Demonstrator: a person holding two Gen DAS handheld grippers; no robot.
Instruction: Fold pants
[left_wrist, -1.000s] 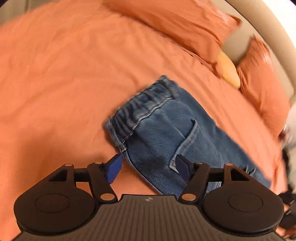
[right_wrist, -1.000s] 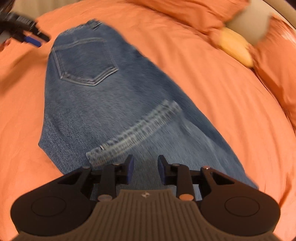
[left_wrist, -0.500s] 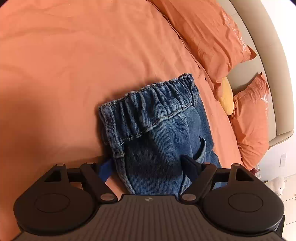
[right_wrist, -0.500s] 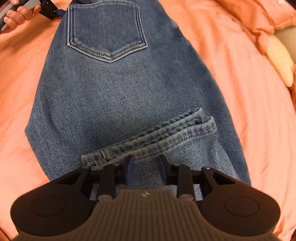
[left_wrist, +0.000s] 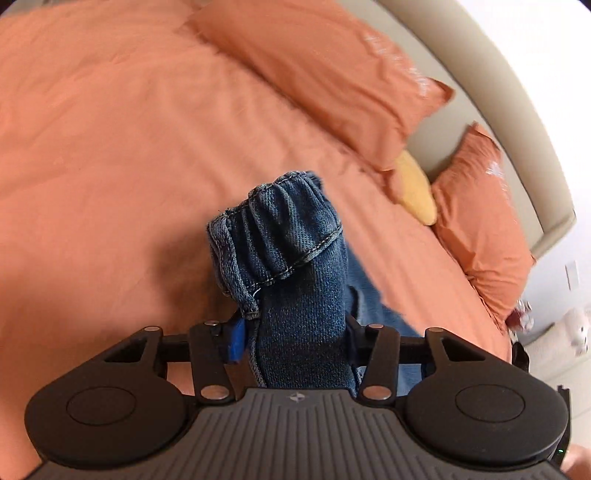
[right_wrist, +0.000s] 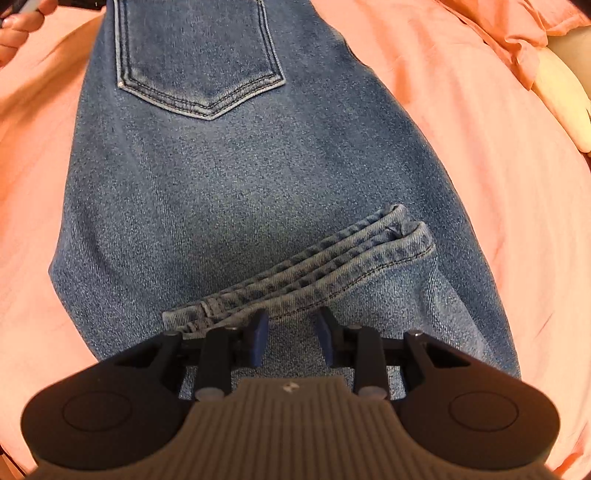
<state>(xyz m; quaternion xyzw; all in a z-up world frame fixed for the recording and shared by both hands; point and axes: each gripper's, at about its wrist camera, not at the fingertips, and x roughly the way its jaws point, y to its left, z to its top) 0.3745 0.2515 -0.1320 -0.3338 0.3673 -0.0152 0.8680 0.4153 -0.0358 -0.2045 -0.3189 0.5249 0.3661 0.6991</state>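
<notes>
Left wrist view: our left gripper (left_wrist: 295, 341) clamps the pants (left_wrist: 295, 266) at the gathered waistband, lifted over the orange bed (left_wrist: 110, 147).
Right gripper (right_wrist: 291, 334) fingers stand slightly parted around the folded hem, lying on the spread denim.

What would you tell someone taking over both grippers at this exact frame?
Left gripper: shut on the bunched elastic waistband end of the blue denim pants, lifted off the orange bedsheet.
Right gripper: jaws apart over the hem end; not visibly pinching it.
Done: legs are stacked, hems folded up below the back pocket.
Left: probably carry the waistband over toward the hems, lay it flat, then release.
</notes>
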